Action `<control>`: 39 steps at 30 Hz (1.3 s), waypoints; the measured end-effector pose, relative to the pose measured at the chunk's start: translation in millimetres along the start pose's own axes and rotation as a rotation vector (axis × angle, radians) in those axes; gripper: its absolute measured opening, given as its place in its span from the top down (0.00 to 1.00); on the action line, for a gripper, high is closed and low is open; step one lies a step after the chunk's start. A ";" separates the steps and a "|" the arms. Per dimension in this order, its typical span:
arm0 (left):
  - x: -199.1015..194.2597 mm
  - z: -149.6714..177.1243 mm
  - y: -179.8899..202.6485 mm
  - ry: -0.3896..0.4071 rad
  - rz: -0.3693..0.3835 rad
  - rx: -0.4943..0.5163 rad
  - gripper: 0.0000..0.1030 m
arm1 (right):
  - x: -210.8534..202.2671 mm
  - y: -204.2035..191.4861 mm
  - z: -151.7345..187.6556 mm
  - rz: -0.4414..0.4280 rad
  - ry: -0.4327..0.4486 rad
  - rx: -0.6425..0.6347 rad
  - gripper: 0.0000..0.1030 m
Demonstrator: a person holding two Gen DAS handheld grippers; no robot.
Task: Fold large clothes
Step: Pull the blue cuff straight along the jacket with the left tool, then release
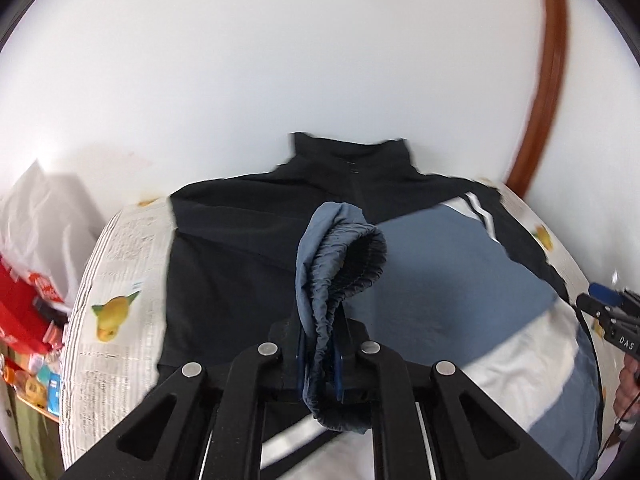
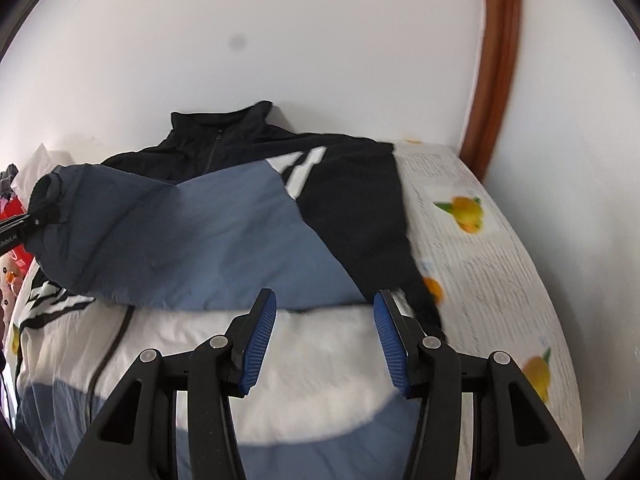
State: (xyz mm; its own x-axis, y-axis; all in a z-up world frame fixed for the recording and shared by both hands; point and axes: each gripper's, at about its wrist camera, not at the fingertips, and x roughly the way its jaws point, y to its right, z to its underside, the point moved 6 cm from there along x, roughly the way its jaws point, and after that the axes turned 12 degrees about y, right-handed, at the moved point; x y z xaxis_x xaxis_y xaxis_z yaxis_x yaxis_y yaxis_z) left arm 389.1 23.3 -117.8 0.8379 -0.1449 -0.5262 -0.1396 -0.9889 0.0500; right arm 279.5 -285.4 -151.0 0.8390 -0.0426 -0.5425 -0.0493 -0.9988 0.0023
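Left wrist view: left gripper (image 1: pixel 320 354) clenched on gathered blue-grey elastic cuff (image 1: pixel 344 256) of jacket sleeve, lifted above black, blue and white zip-up jacket (image 1: pixel 440 280) spread on lemon-printed newsprint-pattern tablecloth (image 1: pixel 116 280). Red-and-white clutter (image 1: pixel 24 312) at far left; brown wooden door frame (image 1: pixel 548 80) against white wall.

Right wrist view: right gripper (image 2: pixel 325 344) released, blue ribbed pads (image 2: pixel 260 344) apart, nothing between, hovering over jacket's white band. Blue sleeve (image 2: pixel 180 232) drawn across chest toward left edge.
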 end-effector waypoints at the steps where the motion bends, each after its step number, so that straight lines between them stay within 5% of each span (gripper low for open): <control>1: 2.9 -0.2 -7.5 0.001 0.001 -0.016 0.91 | 4.5 -3.5 -2.3 0.005 -0.003 -0.005 0.51; 10: 40.1 10.4 -63.7 -0.038 -0.027 -0.107 0.90 | 54.0 -17.5 -8.7 0.049 -0.037 -0.037 0.51; 21: 55.0 31.6 -93.2 -0.103 -0.151 -0.130 0.73 | 98.3 8.1 12.1 0.135 -0.111 -0.046 0.50; 39: -25.3 33.7 -93.3 -0.032 -0.218 -0.097 0.73 | 32.7 7.3 11.8 0.136 -0.034 -0.038 0.47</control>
State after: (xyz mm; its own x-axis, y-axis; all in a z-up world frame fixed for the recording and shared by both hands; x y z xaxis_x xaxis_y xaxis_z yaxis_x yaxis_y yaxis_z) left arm 363.2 120.4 -137.8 0.8256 0.0715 -0.5597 0.0950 -0.9954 0.0131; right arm 300.2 -293.8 -178.7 0.8070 -0.1778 -0.5632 -0.1402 -0.9840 0.1098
